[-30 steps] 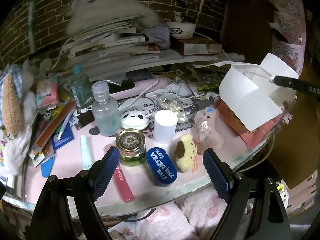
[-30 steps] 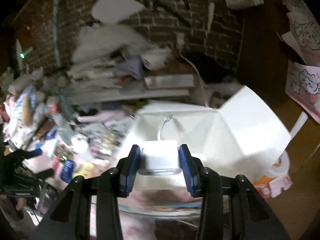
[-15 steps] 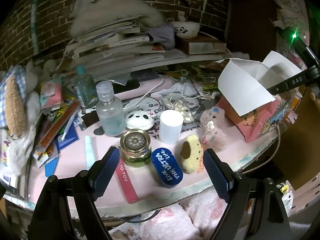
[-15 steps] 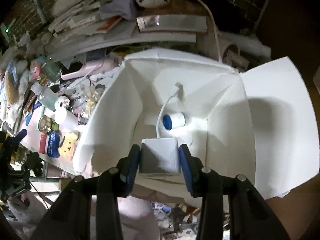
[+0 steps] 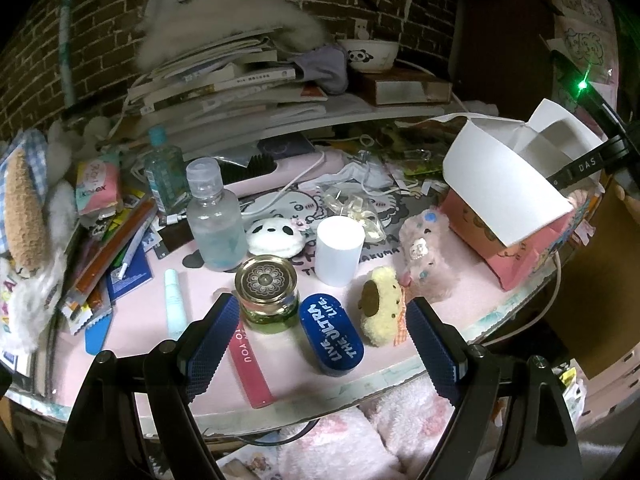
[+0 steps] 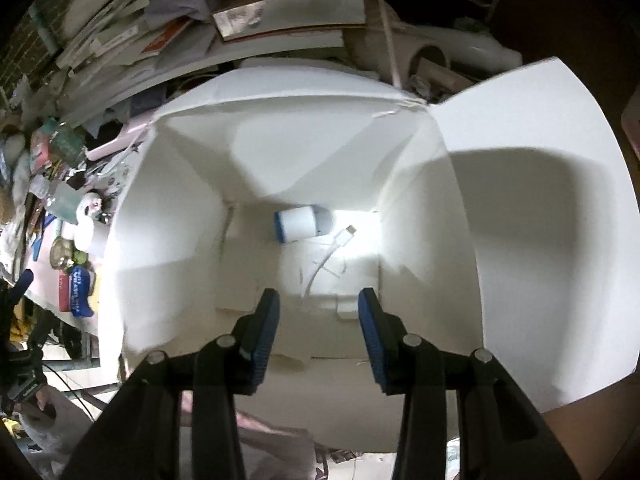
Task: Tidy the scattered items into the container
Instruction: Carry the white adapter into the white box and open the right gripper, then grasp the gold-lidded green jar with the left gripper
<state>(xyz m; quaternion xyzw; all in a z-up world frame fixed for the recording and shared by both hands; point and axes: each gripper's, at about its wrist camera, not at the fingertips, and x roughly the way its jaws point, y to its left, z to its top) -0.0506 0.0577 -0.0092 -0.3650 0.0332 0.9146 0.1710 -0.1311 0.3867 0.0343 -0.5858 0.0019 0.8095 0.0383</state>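
Left view: my left gripper [image 5: 320,336] hangs at the near table edge [image 5: 400,380], jaws spread and empty, lined up on the gold-lid jar [image 5: 267,292] and blue case [image 5: 331,330]. Clutter is packed tight there, so not much elbow room.

Right view: right gripper [image 6: 318,332] sits over the white box [image 6: 168,216], jaws spread, holding nothing. A blue-capped bottle [image 6: 300,222] and white cable [image 6: 326,252] lie on the box floor. The flaps stand wide, so I reckon there's plenty of room to back out.

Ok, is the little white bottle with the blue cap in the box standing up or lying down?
Lying down. The bottle rests on its side on the box floor, cap pointing left, beside a white cable.
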